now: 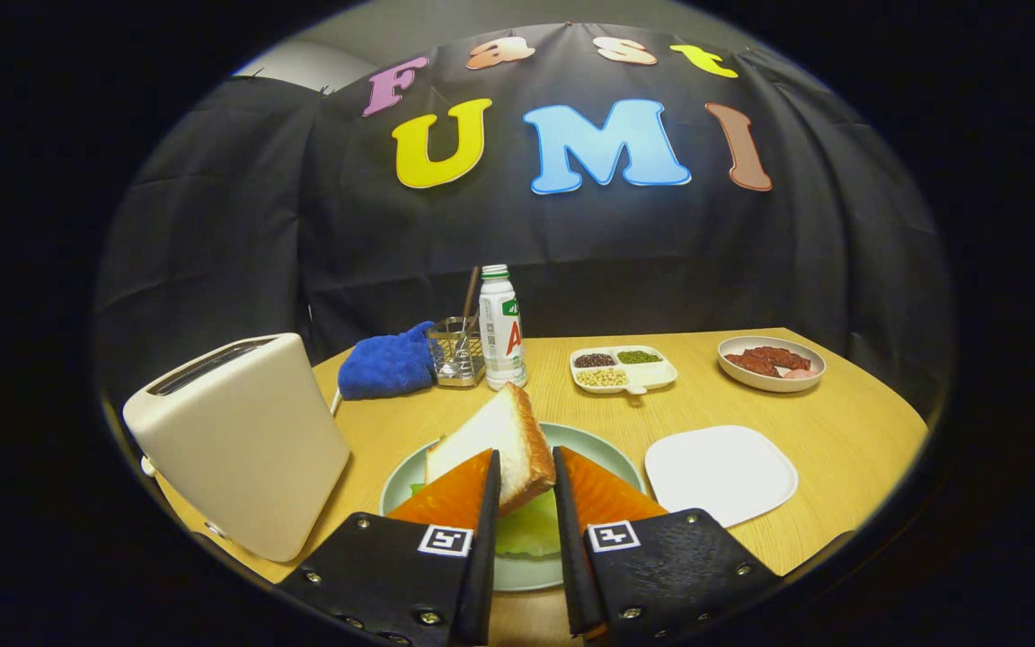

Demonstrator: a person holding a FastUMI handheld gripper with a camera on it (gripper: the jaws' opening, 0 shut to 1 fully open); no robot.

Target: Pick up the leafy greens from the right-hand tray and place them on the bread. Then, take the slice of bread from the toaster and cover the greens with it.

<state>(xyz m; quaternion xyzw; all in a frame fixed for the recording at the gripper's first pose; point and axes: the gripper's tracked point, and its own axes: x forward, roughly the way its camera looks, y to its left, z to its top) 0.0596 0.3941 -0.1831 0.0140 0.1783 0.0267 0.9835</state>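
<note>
The hand-held gripper [526, 485] has both fingers pressed on the near corner of a slice of bread [492, 442], which it carries tilted, far corner raised, above the round green plate [603, 447] near the front edge of the bench [841, 404]. Under the slice, between the fingers, leafy greens [528, 532] lie on the plate; whether bread lies beneath them is hidden. The white tray [720, 472] just right of the plate is bare, and the toaster [239, 440] stands at the left edge.

The slice looks light, soft and spongy, with a firmer browned crust. I judge it will dent or tear under a hard pinch, so a gentle hold at the crust edge suits it. The greens look limp and may shift when covered.

At the back edge stands a white bottle [501, 328]; its label shows a large red "A", and the rest is too small to read.
</note>
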